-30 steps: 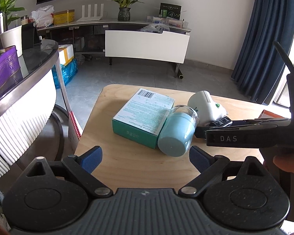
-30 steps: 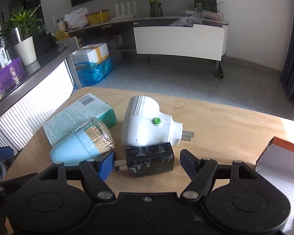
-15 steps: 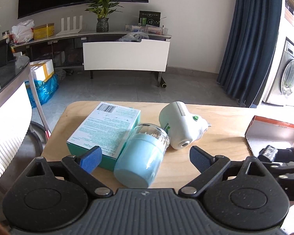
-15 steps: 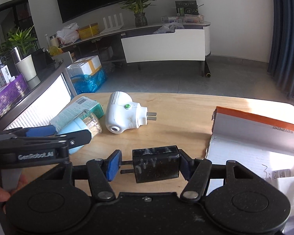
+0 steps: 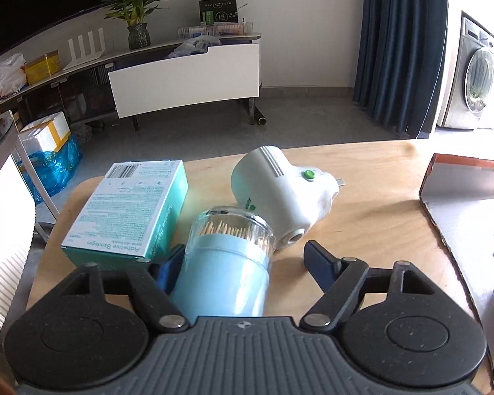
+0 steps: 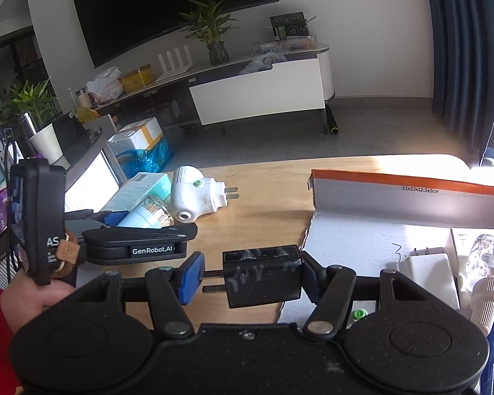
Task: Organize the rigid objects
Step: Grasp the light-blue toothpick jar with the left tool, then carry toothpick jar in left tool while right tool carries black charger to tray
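Left gripper (image 5: 238, 263): closing around the pale blue toothpick jar (image 5: 227, 263), lying on its side between the pads; left pad at the jar's side, right pad apart from it, so not yet gripped. Jar's long axis running along the fingers, clear lid end pointing away, toward the white plug-in unit (image 5: 280, 194) just beyond; teal bandage box (image 5: 128, 210) close on the jar's left. Nearer to this hand than to the other.

Right gripper (image 6: 250, 276): clamped on the black plug adapter (image 6: 263, 275), prongs pointing toward the left pad. Open orange-rimmed cardboard box (image 6: 408, 181) just ahead and to the right on the wooden table (image 6: 273, 197), likely the drop spot.
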{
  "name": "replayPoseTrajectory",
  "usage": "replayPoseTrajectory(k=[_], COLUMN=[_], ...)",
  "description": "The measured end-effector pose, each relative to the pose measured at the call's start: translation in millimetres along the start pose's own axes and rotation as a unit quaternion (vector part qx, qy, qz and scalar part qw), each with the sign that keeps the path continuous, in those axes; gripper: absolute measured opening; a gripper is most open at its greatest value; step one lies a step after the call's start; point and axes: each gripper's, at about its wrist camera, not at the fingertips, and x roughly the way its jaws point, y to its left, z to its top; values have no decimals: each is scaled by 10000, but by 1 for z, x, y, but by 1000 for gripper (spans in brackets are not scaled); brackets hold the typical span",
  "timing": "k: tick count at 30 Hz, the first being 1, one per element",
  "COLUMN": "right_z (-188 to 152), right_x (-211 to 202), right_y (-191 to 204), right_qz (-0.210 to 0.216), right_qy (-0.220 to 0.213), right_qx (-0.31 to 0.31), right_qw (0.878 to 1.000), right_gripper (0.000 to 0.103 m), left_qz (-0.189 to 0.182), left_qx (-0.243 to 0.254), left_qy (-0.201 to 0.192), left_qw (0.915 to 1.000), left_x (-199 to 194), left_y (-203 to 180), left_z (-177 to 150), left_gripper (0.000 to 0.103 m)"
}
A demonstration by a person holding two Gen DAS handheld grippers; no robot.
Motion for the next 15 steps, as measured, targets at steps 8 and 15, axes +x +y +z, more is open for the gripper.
replayPoseTrajectory(k=[8, 15], right_z=[-1, -3], right_x=[-7, -21], right_y=[0, 10], right_qz=[-55, -35], right_qy=[-65, -121], right_qx=[76, -15], right_qw=[9999, 9999], right_gripper=[74, 74], left_qz=[-27, -177], left_qx=[-256, -674], left_qy=[27, -71], left_qw=[9997, 9975], left_x=[-23, -69], left_y=[-4, -15], left_z=[-8, -12], left_gripper=[47, 47])
